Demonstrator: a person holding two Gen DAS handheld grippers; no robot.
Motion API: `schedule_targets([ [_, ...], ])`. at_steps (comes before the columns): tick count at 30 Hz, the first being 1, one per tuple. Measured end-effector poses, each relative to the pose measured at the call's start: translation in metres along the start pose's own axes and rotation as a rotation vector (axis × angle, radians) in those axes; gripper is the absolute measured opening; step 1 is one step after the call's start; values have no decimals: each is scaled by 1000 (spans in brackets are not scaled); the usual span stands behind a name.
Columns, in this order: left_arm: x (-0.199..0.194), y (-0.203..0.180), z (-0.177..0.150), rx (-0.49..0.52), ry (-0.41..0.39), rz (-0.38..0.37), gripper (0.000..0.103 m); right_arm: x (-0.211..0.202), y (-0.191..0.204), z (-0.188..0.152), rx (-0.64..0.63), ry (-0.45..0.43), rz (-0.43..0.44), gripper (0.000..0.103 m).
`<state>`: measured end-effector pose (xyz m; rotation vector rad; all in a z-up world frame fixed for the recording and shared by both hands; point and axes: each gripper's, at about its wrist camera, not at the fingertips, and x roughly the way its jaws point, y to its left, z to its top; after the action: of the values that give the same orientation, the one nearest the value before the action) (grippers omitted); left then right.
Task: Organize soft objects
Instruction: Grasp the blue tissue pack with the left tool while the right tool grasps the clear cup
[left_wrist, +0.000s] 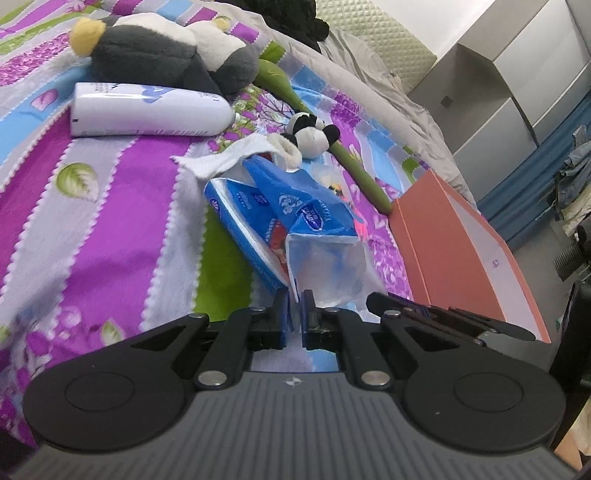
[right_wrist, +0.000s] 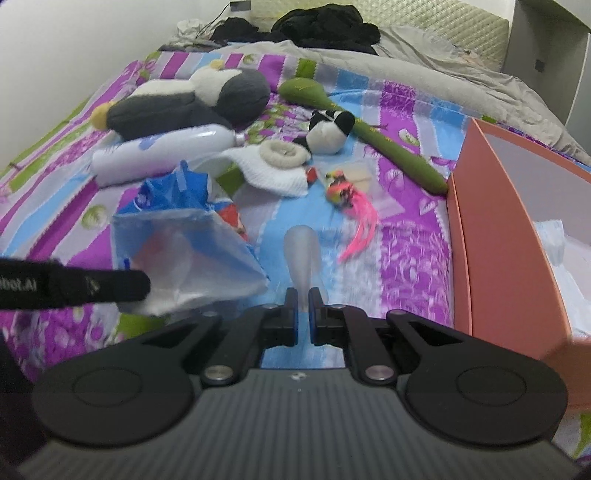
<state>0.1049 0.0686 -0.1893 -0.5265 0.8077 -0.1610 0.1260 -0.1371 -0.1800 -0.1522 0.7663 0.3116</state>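
My left gripper (left_wrist: 294, 308) is shut on the edge of a blue and clear tissue pack wrapper (left_wrist: 321, 236), which lies across a blue tissue pack (left_wrist: 240, 210) on the bed. The wrapper also shows in the right wrist view (right_wrist: 184, 243). My right gripper (right_wrist: 303, 306) is shut on a translucent soft piece (right_wrist: 303, 258) that sticks out forward. A grey and white plush penguin (right_wrist: 192, 103), a small panda plush (right_wrist: 328, 133), a green plush stick (right_wrist: 369, 129), a white cloth (right_wrist: 273, 170) and a pink feather toy (right_wrist: 351, 203) lie further out.
An open orange box (right_wrist: 498, 229) stands on the bed at the right and also shows in the left wrist view (left_wrist: 454, 254). A white bottle (left_wrist: 147, 110) lies by the penguin. A grey duvet (right_wrist: 406, 62) and black clothes (right_wrist: 325, 22) are at the bed's head.
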Motion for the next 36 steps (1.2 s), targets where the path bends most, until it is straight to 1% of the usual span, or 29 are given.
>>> schedule_targets([
  [5, -20, 10, -8, 6, 22, 23, 8, -14, 7, -12, 6, 33, 11, 9],
  [11, -32, 34, -11, -24, 45, 110, 9, -26, 18, -26, 17, 71, 50, 9],
  [15, -38, 48, -11, -47, 64, 135, 10, -27, 22, -29, 43, 90, 82, 11],
  [16, -39, 50, -10, -53, 70, 139, 12, -27, 22, -28, 49, 92, 86, 11],
  [19, -44, 55, -8, -65, 94, 137, 30, -27, 20, -25, 76, 99, 101, 15],
  [20, -44, 55, -6, -67, 94, 131, 42, -27, 20, -23, 84, 97, 107, 19],
  [21, -48, 56, -5, -68, 89, 123, 50, -27, 19, -22, 90, 93, 113, 31],
  [23, -53, 54, -1, -58, 81, 119, 51, -27, 19, -20, 106, 83, 120, 46],
  [24, -54, 55, 1, -52, 82, 116, 52, -26, 18, -18, 112, 78, 125, 47],
  [28, -56, 55, 9, -54, 79, 92, 52, -17, 19, -15, 125, 98, 133, 48],
  [30, -57, 55, 14, -60, 72, 68, 52, -13, 18, -13, 140, 105, 151, 48],
  [31, -57, 54, 16, -61, 68, 55, 53, -11, 17, -12, 148, 109, 161, 48],
  [33, -57, 52, 22, -58, 59, 35, 59, -6, 18, -12, 149, 130, 172, 48],
  [36, -52, 47, 28, -45, 54, 28, 60, 2, 23, -13, 130, 162, 167, 47],
])
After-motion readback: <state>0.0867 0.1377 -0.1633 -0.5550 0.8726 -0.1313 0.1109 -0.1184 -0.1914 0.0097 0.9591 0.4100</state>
